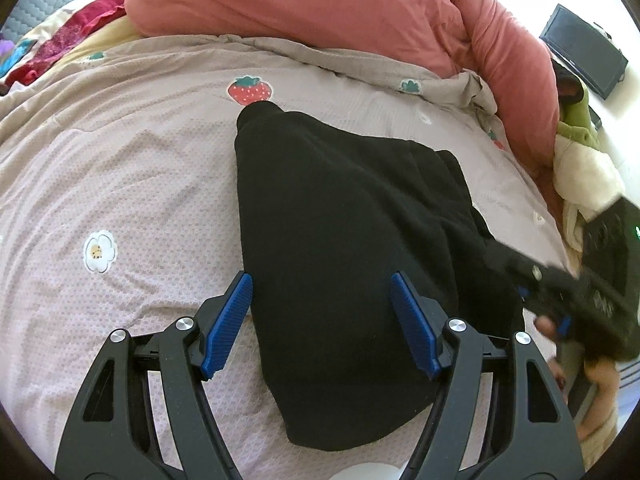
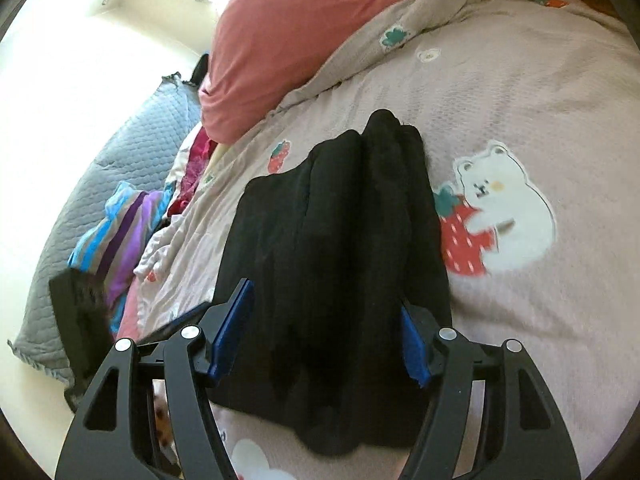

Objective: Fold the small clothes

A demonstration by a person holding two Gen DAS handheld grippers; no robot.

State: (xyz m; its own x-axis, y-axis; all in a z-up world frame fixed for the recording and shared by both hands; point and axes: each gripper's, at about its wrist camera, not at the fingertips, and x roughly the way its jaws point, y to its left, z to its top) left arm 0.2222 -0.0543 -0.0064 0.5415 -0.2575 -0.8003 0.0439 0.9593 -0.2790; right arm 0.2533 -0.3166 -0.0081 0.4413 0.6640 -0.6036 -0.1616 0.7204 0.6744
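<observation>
The black garment [image 1: 352, 264] lies on the bedspread [image 1: 120, 160], long axis running away from you, its near end under both your left gripper [image 1: 322, 320] and right gripper [image 2: 328, 332], jaws apart, gripping nothing.

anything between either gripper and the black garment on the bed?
Nothing visible. The black garment lies on the printed bedspread directly ahead of both. The left gripper and the right gripper both stand open with the cloth showing between their fingers, pads not pressing on it. The pink duvet sits well behind.
</observation>
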